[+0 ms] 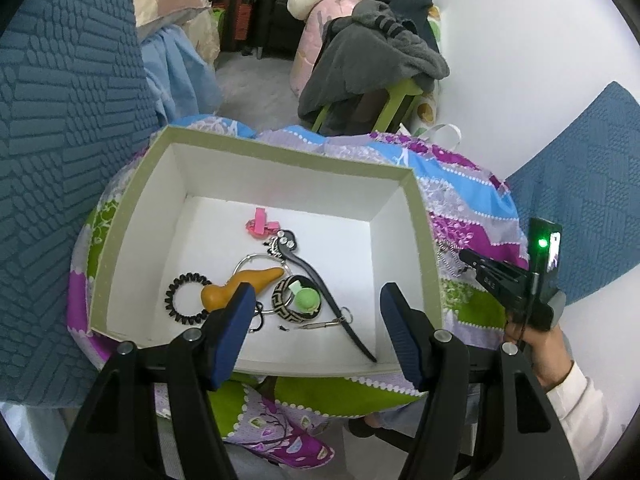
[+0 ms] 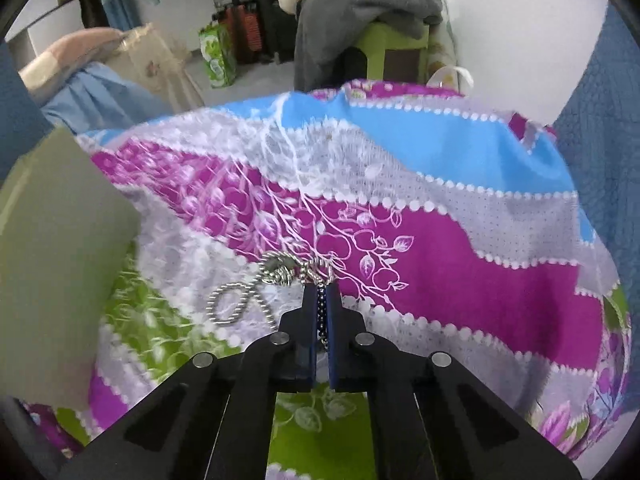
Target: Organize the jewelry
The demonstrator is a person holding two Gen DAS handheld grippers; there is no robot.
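Right gripper (image 2: 320, 300) pressed together, pinching the silver chain necklace (image 2: 276, 276) on the patterned cloth (image 2: 440, 280), chain trailing to its 10 o'clock; step in hand looks like the pick-up, next move calls for a lift and carry over the box wall (image 2: 60, 240) at 9 o'clock. Left gripper (image 1: 316, 312) spread, empty, over the open box (image 1: 280, 152) already holding black hair tie (image 1: 188, 300), orange piece (image 1: 244, 284), patterned bangle (image 1: 296, 300), pink clip (image 1: 260, 224); dangling chain may snag the rim.
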